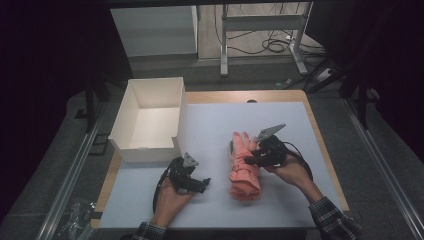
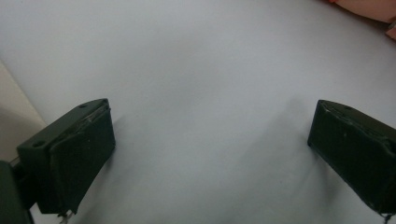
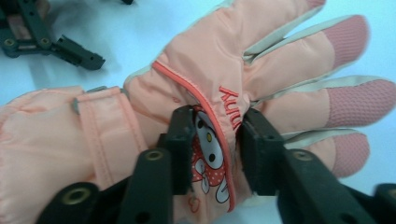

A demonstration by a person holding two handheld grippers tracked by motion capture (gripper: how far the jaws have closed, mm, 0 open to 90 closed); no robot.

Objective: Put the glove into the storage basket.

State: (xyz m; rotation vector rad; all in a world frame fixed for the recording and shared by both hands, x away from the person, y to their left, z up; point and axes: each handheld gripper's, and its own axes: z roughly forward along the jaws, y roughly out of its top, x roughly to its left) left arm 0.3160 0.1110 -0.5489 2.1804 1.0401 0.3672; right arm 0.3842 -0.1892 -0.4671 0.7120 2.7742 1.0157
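Glove: a pink padded glove [image 1: 243, 167] lies flat on the desk's grey mat [image 1: 210, 135], to the right of the white box, glove-fingers pointing away from the person and cuff toward them. In the right gripper view [image 3: 243, 88] its back faces up, showing a cartoon patch and red lettering.
Stack: the high view shows thicker pink folds at the cuff end, perhaps a second glove underneath; I cannot tell for sure.
Right gripper: the right gripper [image 1: 253, 156] comes at the glove from its right side. Its fingers [image 3: 180, 149] are narrowed onto a pinch of fabric on the back of the glove, over the patch. Gripping the middle rather than a glove-finger would likely let the glove lift without flopping far.
Left gripper: the left gripper [image 1: 202, 183] rests low on the mat, left of the glove and apart from it. Its fingers [image 2: 70, 154] stand wide with nothing but bare mat between them; a pink edge [image 2: 369, 7] shows at the far corner of its view. It seems to be waiting, ready to help.
Box: the open white box [image 1: 150, 120] stands left of and beyond the glove, empty as far as I can see, mouth up; it looks like the likely place for the glove.
Desk: the mat around the glove is bare, so the path toward the box appears free.
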